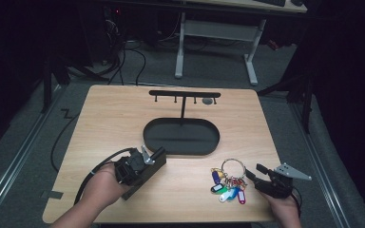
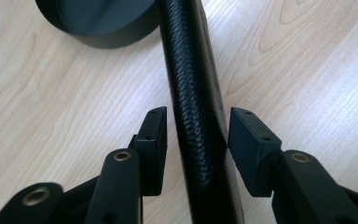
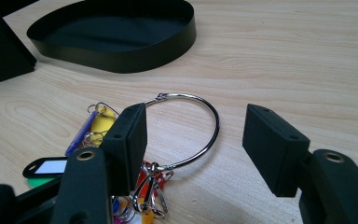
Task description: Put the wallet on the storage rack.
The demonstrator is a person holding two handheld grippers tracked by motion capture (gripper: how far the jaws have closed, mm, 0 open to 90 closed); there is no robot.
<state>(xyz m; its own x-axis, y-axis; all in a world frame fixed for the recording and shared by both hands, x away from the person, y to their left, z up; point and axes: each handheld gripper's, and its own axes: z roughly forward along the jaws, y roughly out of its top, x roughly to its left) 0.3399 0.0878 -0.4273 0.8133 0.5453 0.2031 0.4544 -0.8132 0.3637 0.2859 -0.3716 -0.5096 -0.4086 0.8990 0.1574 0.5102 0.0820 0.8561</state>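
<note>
A long black textured bar (image 1: 135,189) lies slanted at the table's front left, pointing toward the black oval tray (image 1: 180,153). My left gripper (image 1: 153,160) straddles it. In the left gripper view the bar (image 2: 193,70) runs up between the pads (image 2: 154,140), with a thin gap on each side, so my left gripper (image 2: 197,126) is open. At the front right lies a metal key ring (image 1: 233,160) with coloured tags (image 1: 228,190). My right gripper (image 1: 253,172) stands open beside it. In the right gripper view the ring (image 3: 191,95) lies between the open jaws of the right gripper (image 3: 193,126).
A T-shaped hook rail (image 1: 184,93) rises from the tray's far side, with a small grey item (image 1: 208,100) hanging near its right end. The tray (image 3: 121,42) sits just beyond the keys. The tray's edge (image 2: 102,23) lies ahead of the bar.
</note>
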